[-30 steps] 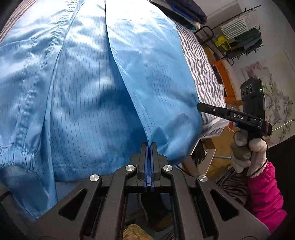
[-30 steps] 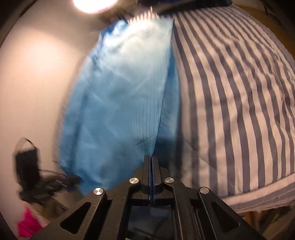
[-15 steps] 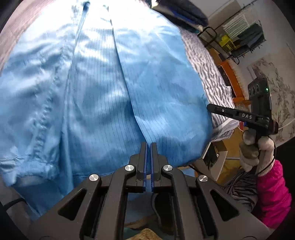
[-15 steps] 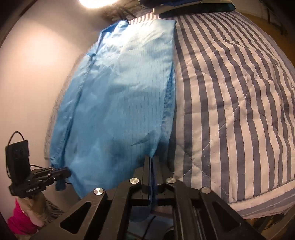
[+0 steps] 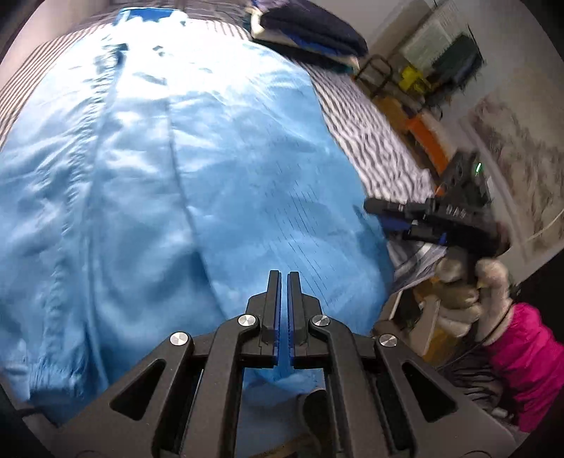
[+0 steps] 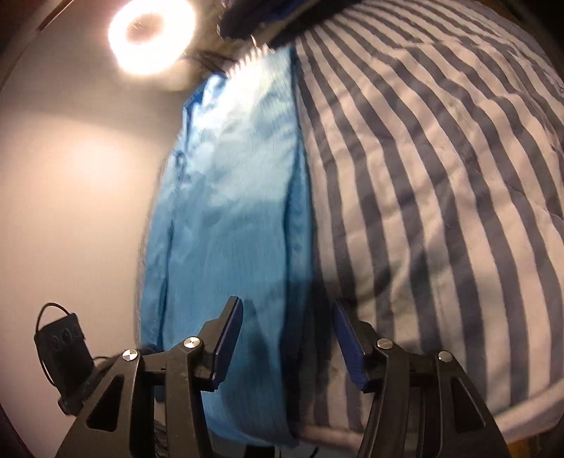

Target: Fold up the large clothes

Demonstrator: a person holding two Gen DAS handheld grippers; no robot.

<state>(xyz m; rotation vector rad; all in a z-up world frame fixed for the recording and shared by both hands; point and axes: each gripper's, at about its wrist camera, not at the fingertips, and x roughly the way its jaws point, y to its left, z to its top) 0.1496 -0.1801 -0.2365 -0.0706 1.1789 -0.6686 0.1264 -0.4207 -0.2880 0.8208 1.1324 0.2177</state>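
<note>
A large light-blue garment (image 5: 183, 197) with thin dark lines lies spread on the striped bed; in the right wrist view it (image 6: 232, 225) covers the bed's left side. My left gripper (image 5: 284, 278) hovers over the garment's near hem, fingers almost together with a narrow empty gap and no cloth between them. My right gripper (image 6: 287, 310) is open wide above the garment's right folded edge, holding nothing. The right gripper also shows in the left wrist view (image 5: 373, 208) at the garment's right side, held by a gloved hand.
The striped quilt (image 6: 440, 183) fills the bed's right side. Dark folded clothes (image 5: 310, 31) are stacked at the far end. A rack and an orange stand (image 5: 426, 137) are beyond the bed on the right. A ring light (image 6: 151, 35) shines on the wall.
Both grippers have let go of the garment, which now lies flat on the bed. The right gripper's fingers have opened wide; the left ones parted slightly.
</note>
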